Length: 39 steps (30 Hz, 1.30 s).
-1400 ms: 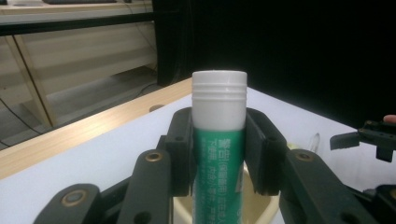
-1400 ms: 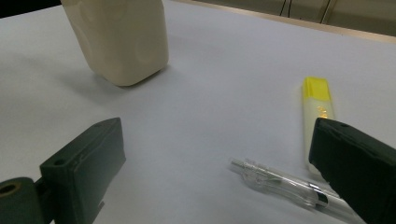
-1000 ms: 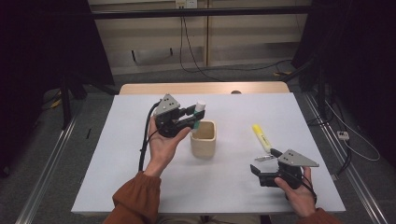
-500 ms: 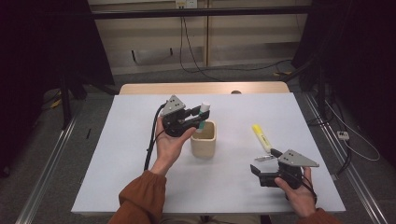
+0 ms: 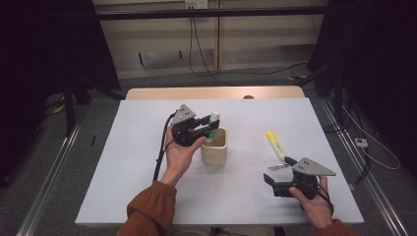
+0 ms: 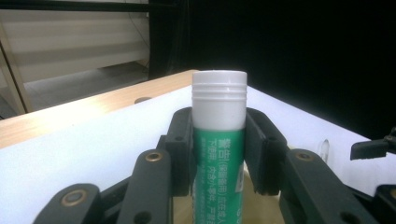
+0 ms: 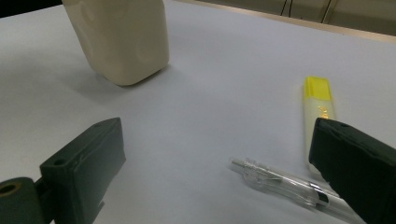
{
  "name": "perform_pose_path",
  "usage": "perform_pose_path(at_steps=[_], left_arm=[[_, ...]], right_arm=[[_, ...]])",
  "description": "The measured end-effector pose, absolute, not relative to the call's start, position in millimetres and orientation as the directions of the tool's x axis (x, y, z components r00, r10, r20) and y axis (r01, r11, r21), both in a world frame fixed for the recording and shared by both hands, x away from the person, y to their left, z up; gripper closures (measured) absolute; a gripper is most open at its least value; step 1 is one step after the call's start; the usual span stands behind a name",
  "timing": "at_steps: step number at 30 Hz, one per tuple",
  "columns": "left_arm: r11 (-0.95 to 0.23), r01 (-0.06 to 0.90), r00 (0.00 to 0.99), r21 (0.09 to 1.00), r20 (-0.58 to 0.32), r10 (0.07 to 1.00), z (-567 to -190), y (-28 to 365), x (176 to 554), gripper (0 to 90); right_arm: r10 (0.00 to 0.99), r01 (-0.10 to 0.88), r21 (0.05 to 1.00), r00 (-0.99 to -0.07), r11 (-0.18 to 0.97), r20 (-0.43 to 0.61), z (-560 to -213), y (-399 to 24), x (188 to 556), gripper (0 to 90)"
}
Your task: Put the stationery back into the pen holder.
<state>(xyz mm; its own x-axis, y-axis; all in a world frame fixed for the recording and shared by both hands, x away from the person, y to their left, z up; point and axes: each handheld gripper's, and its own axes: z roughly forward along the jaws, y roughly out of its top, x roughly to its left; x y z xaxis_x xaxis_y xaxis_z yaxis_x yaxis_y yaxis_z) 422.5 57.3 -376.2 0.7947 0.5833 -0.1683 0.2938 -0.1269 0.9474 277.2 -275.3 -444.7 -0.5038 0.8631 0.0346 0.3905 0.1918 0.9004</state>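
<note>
My right gripper [image 5: 277,184] sits low near the front right corner of the table [image 5: 123,196], jaws spread wide with nothing between them. Just past its tips lies a clear pen [image 7: 285,183], and beyond that a yellow highlighter [image 5: 275,144], long axis running from the front edge toward the back, slightly slanted. Neither is touched. Further in, near the table's middle, stands the beige cup [image 5: 214,152], upright, mouth open. My left gripper [image 5: 202,130] is above the cup's left rim, jaws pinching a green glue stick [image 6: 218,154] just below its white cap. The stick's long axis is roughly vertical, cap up, with its lower end at or inside the cup's mouth; I cannot tell how deep. Judgement: the left hand is the nearer one to the cup, the stick directly above the opening, so the next move is straight down.
</note>
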Motion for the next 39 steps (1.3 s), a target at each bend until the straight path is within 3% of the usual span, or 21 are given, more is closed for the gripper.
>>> perform_pose_path(at_steps=[13, 17, 19, 23, 32, 39], left_arm=[[-0.144, 0.313, 0.792, 0.939, -0.174, 0.585, -388.2, 54.7, 420.5, 64.9], [-0.127, 0.310, 0.791, 0.942, -0.182, 0.584, -385.4, 55.4, 419.6, 48.5], [-0.127, 0.311, 0.790, 0.942, -0.182, 0.585, -384.3, 55.5, 418.7, 46.8], [-0.134, 0.316, 0.787, 0.939, -0.180, 0.590, -383.2, 56.3, 418.1, 34.3], [-0.155, 0.336, 0.765, 0.929, -0.173, 0.621, -378.8, 67.7, 422.6, 16.8], [-0.216, 0.339, 0.743, 0.916, -0.120, 0.658, -373.9, 78.7, 419.6, 8.5]], right_arm=[[0.861, 0.392, 0.900, -0.507, 0.192, 0.038, -444.7, -275.3, 277.3, 3.1], [0.861, 0.391, 0.900, -0.507, 0.192, 0.037, -444.7, -275.3, 277.2, 3.1], [0.861, 0.391, 0.900, -0.507, 0.192, 0.037, -444.7, -275.2, 277.1, 3.1], [0.861, 0.390, 0.900, -0.507, 0.192, 0.036, -444.6, -275.2, 277.1, 3.1], [0.863, 0.391, 0.900, -0.505, 0.191, 0.036, -444.6, -275.3, 277.1, 3.1], [0.863, 0.392, 0.900, -0.503, 0.191, 0.036, -444.7, -275.2, 277.1, 3.1]])
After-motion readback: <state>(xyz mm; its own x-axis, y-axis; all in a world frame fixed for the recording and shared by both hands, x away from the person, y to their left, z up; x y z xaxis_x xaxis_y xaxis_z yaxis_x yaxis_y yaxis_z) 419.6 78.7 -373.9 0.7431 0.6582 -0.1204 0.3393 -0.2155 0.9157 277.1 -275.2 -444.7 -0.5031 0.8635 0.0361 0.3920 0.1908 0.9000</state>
